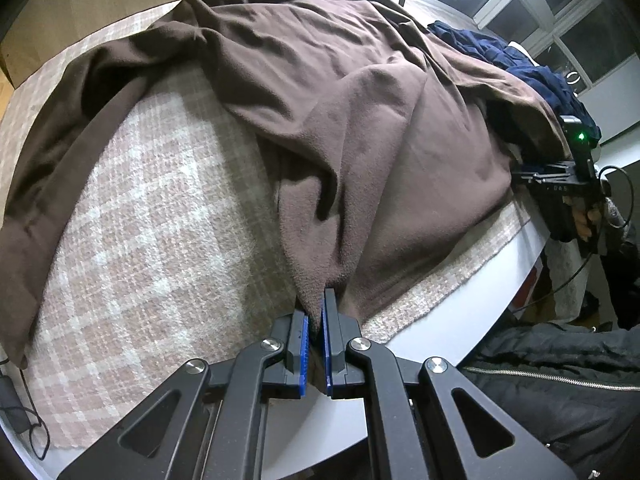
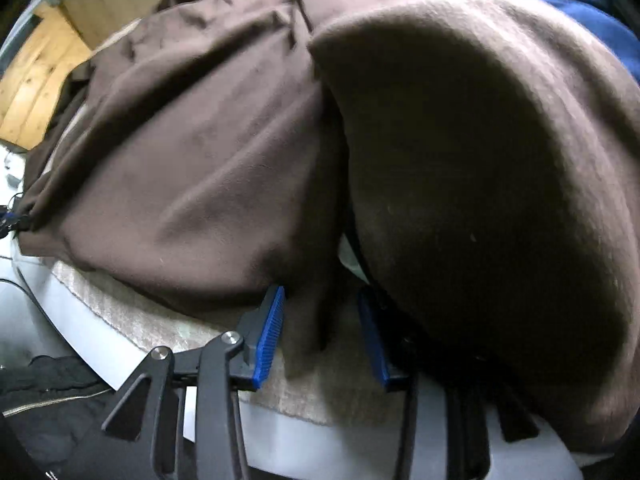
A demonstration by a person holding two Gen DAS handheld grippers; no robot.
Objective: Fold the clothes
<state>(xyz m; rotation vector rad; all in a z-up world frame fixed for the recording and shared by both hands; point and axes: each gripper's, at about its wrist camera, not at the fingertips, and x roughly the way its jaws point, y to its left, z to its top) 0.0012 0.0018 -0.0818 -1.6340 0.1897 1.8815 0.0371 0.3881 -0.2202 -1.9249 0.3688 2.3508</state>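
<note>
A large brown fleece garment [image 1: 320, 100] lies rumpled across the plaid-covered table [image 1: 140, 220]. My left gripper [image 1: 316, 320] is shut on a pinched fold of its near edge, by the table's front. In the right wrist view the same brown garment [image 2: 200, 160] bulges up close. My right gripper [image 2: 322, 328] stands open, blue pads apart, and a hanging fold of the brown fabric sits loose between them. A big hump of the garment covers the right finger's outer side. From the left wrist view the right gripper's black body [image 1: 576, 160] shows at the far right, its fingertips hidden by the cloth.
A dark blue garment [image 1: 500, 52] lies beyond the brown one at the back right. The white table edge [image 1: 460, 320] curves along the front. A black zipped jacket [image 1: 560, 380] is below the edge, and cables [image 1: 24, 420] lie at the left.
</note>
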